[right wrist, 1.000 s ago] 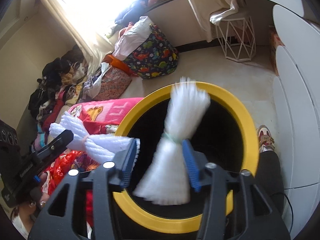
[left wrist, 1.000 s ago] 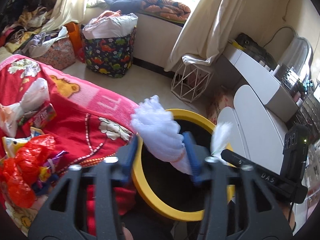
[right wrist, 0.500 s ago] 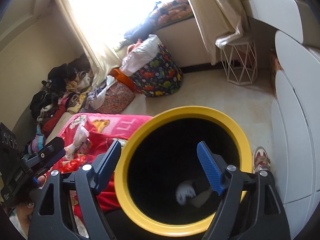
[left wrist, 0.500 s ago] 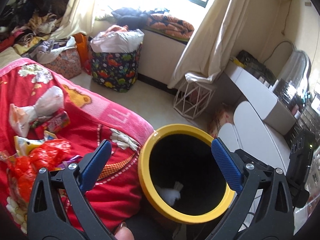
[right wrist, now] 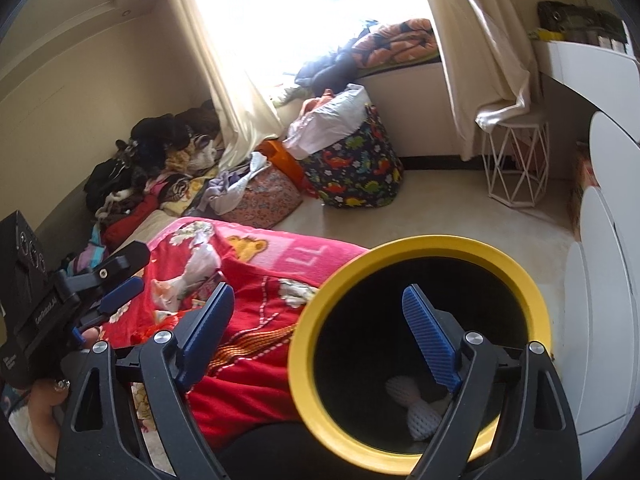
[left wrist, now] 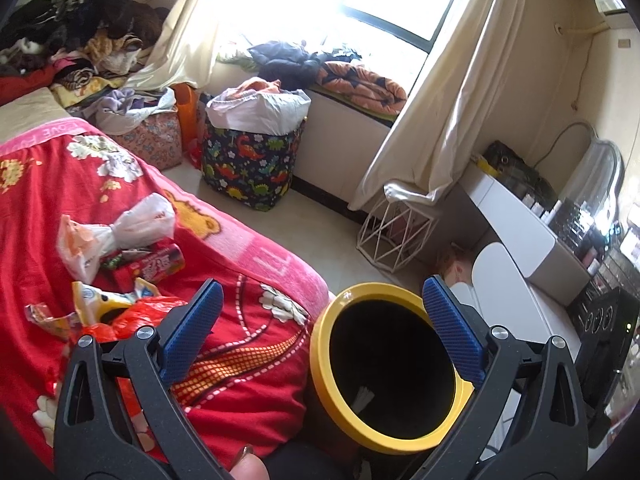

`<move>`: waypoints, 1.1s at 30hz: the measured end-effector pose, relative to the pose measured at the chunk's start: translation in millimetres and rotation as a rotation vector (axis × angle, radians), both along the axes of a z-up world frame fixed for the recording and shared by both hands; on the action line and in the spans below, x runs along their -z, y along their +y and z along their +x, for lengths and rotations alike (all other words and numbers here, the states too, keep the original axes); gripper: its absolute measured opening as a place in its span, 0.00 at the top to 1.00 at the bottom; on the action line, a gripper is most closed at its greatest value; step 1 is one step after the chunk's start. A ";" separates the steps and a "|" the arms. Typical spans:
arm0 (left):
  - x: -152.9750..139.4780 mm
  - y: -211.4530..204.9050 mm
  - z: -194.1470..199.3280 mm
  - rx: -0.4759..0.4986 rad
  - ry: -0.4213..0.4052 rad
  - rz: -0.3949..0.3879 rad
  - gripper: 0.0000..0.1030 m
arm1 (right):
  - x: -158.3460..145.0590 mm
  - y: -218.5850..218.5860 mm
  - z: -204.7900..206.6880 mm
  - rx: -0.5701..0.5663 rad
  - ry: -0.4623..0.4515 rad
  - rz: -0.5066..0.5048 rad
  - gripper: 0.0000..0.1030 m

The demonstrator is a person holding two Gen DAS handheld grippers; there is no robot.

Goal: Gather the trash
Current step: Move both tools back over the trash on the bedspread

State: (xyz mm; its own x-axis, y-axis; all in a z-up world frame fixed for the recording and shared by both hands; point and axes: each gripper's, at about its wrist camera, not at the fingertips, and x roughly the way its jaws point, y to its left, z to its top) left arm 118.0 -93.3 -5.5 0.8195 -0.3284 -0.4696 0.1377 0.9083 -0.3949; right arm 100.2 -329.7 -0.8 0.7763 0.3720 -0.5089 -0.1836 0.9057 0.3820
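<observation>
I see the bin, black with a yellow rim, standing on the floor tight against the bed's edge; in my left view it is there too. At its bottom lies a white foam net, tied at the middle, with a pale scrap of it showing in the left view.

My right gripper hangs over the bin's near rim with its blue pads spread wide and nothing between them; one pad is over the blanket, the other over the bin's mouth. My left gripper is likewise released and empty, one pad over the blanket, the other at the bin's far rim.

On the red blanket more trash lies well apart from the bin: a knotted clear bag, a snack wrapper touching it, a yellow wrapper and a red bag just beside that.

Beyond the bed I see a dinosaur-print basket full of laundry, a wire stool under the curtain, and a pile of clothes in the corner.
</observation>
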 end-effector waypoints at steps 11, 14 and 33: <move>-2.6 27.9 -12.1 -0.041 -0.037 -0.028 0.11 | -12.6 37.2 -5.6 -0.069 -0.045 -0.031 0.18; -3.9 34.5 -14.8 -0.053 -0.043 -0.029 0.11 | -13.0 46.2 -5.2 -0.089 -0.043 -0.037 0.18; -12.2 85.7 -27.2 -0.130 -0.073 -0.020 0.11 | -19.3 111.4 -5.8 -0.252 -0.079 -0.075 0.17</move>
State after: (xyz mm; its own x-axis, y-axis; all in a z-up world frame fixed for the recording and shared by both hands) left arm 90.9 -7.5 6.7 0.8875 -0.2254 -0.4019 0.0479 0.9126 -0.4060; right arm 94.4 -218.3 18.4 0.7023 0.5223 -0.4838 -0.4338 0.8528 0.2909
